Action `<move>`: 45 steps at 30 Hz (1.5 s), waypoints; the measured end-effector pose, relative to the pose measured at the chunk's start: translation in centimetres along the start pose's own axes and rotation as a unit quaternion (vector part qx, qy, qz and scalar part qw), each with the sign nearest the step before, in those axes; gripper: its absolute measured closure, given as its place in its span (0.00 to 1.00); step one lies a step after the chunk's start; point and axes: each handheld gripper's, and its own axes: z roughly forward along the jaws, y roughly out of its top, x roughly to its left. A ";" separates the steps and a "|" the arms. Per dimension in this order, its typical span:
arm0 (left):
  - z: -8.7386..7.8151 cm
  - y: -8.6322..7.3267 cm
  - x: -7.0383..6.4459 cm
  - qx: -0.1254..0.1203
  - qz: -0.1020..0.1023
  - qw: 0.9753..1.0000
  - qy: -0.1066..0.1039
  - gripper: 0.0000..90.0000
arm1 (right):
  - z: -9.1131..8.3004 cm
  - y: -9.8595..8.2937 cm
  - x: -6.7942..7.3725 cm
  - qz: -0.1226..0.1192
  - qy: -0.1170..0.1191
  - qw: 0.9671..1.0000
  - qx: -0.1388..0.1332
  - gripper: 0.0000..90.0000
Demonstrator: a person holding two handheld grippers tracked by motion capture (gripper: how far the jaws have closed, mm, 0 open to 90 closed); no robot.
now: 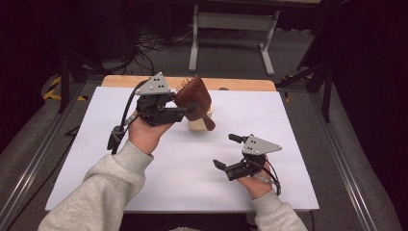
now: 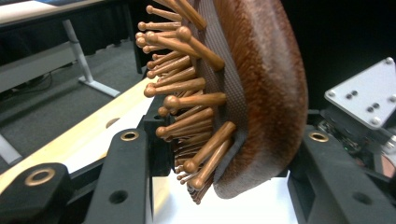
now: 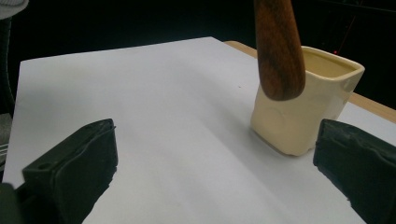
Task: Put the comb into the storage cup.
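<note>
The left gripper (image 1: 185, 109) grasps the hairbrush (image 1: 195, 98) by its head above the cup (image 1: 199, 122), not yet lowered in, while the right gripper (image 1: 227, 151) waits, jaws spread.

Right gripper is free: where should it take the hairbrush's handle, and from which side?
Grip the handle near its rounded lower end, which hangs free in front of the cream cup. Bring the open right gripper in level from the person's side, one jaw on each side of the handle. The left gripper already clamps the head.
</note>
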 end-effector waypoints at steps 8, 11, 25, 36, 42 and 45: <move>0.0 0.6 1.1 -0.009 -0.006 1.000 0.024 0.63 | 0.0 -0.1 -0.1 0.002 -0.001 1.000 0.002 0.01; 0.0 0.7 1.5 -0.012 -0.009 0.999 0.031 0.63 | -0.1 -0.1 -0.2 0.003 -0.001 1.000 0.001 0.01; 0.1 0.6 3.0 -0.031 -0.024 0.996 0.078 0.63 | -0.1 -0.1 -0.3 0.004 -0.003 1.000 0.002 0.01; 1.5 0.4 4.0 -0.037 -0.032 0.993 0.108 0.63 | -0.2 -0.1 -0.4 0.004 -0.003 1.000 0.001 0.01; 2.4 0.2 4.5 -0.032 -0.035 0.992 0.118 0.62 | -0.3 -0.1 -0.5 0.005 -0.004 1.000 0.000 0.01; 2.9 0.0 4.7 -0.027 -0.036 0.991 0.122 0.62 | -0.3 -0.1 -0.5 0.005 -0.004 1.000 -0.001 0.01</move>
